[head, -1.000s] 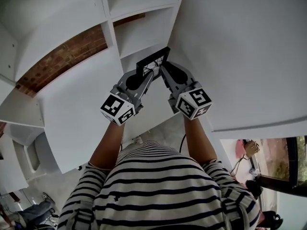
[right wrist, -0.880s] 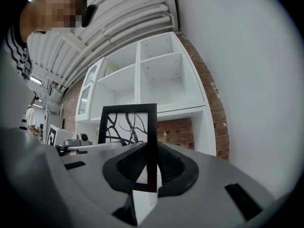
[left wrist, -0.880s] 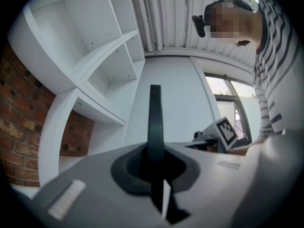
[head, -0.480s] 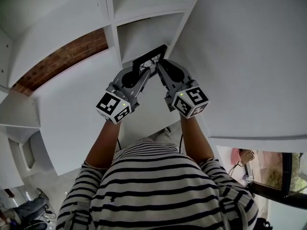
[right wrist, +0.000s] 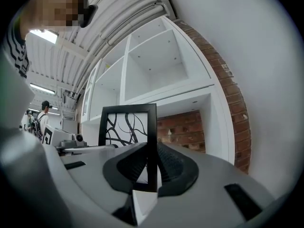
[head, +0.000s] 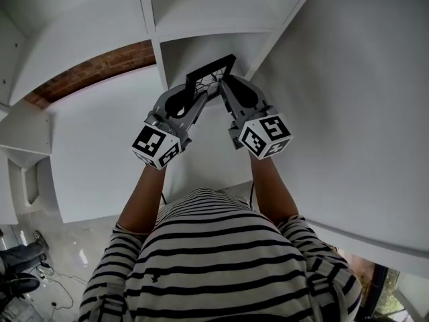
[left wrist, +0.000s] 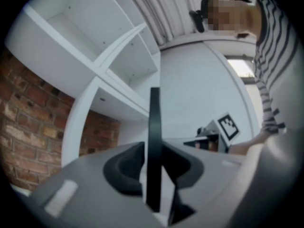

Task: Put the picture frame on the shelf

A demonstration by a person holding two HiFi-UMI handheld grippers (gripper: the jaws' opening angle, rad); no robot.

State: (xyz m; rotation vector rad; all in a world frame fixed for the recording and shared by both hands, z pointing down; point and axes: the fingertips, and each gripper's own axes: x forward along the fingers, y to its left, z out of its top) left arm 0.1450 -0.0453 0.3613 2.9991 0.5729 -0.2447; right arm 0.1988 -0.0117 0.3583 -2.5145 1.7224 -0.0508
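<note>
A black picture frame [head: 210, 76] with a black-and-white line drawing is held up at the mouth of a white shelf compartment [head: 214, 44]. My left gripper [head: 198, 94] is shut on the frame's left edge, seen edge-on as a black bar [left wrist: 154, 141] in the left gripper view. My right gripper [head: 224, 88] is shut on its right edge [right wrist: 152, 146]; the drawing [right wrist: 124, 125] faces that camera. Both grippers meet at the frame's lower part.
The white cube shelf [head: 201, 5] has several open compartments above and beside the frame, with a brick wall [head: 100, 69] showing behind the left ones. A large white side panel [head: 348, 99] stands at the right. A person [right wrist: 43, 110] stands far off.
Both grippers have carried the frame upward and toward the shelf compartment; the frame now sits at the compartment's opening. Both holds are unchanged.
</note>
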